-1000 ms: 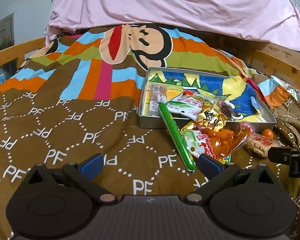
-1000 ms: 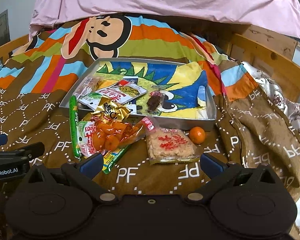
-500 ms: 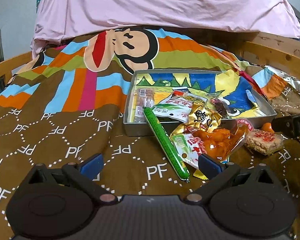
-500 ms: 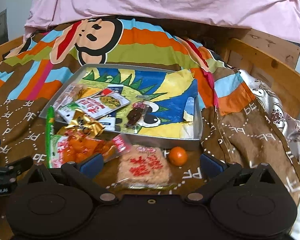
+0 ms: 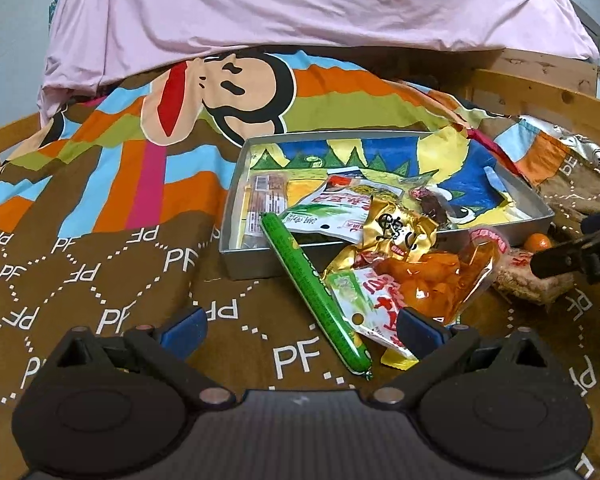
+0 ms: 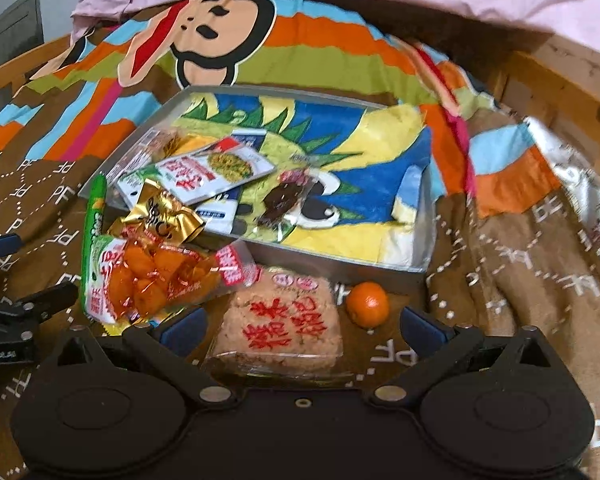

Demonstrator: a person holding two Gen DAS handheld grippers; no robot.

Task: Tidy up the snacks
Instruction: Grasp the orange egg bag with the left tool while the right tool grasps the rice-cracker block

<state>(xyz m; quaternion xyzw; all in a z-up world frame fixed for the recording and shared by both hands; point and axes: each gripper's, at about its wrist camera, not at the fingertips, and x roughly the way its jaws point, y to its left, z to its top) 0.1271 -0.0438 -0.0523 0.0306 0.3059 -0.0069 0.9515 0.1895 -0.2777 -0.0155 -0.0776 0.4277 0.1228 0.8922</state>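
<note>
Right tool (image 6: 300, 330) spread wide, empty, rice cake pack (image 6: 282, 320) between its fingers, mandarin (image 6: 367, 304) just ahead. Left tool (image 5: 300, 326) released, green sausage stick (image 5: 312, 290) ahead.

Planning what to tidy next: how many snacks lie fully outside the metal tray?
2: the rice cracker pack before the tray, and the tangerine right of it. Others overlap the rim; some may be hidden.
</note>
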